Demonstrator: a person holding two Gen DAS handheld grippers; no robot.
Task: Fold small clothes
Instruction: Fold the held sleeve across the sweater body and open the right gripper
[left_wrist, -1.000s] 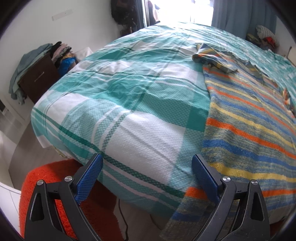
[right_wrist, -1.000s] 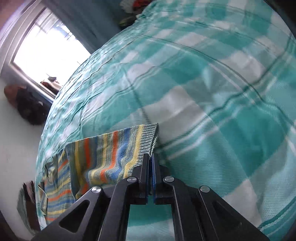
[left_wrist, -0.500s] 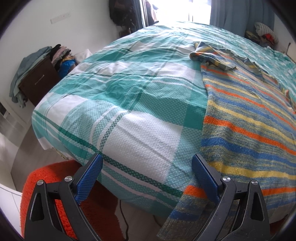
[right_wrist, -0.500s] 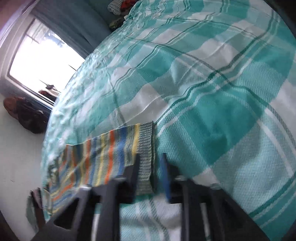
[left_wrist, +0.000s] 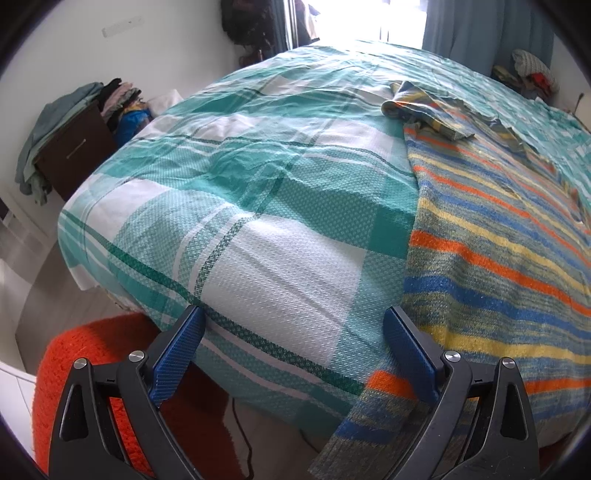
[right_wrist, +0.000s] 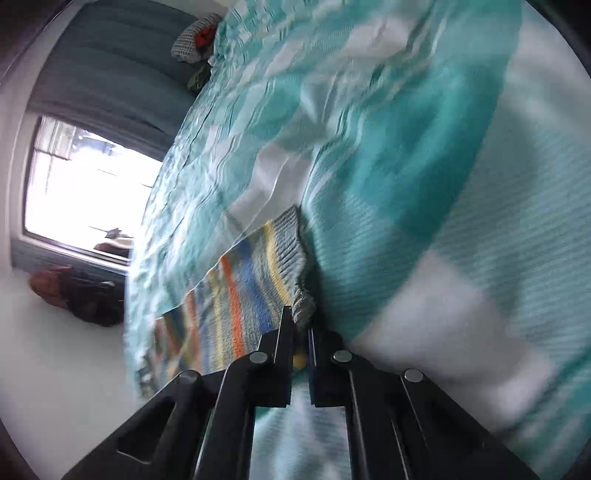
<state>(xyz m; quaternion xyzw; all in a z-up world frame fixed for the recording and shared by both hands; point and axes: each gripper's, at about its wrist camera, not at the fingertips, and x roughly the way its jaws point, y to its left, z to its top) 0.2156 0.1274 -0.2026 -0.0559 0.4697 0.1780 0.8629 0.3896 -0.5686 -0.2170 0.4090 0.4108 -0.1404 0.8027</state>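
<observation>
Your right tool (right_wrist: 301, 325) pinches the ribbed cuff of the striped knit sweater (left_wrist: 498, 251) on the teal plaid bed (left_wrist: 258, 206), while your left tool (left_wrist: 295, 332) stands spread beside the sweater's hem.

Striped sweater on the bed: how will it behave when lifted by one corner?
Probably floppy: the sweater follows the bed's curve and hangs over its edge. Likely to bunch where gripped: the ribbed hem crumples at the shut jaws of the right gripper. The fuzzy knit probably grips rather than slides, so a drag may pull the bedcover along.
</observation>
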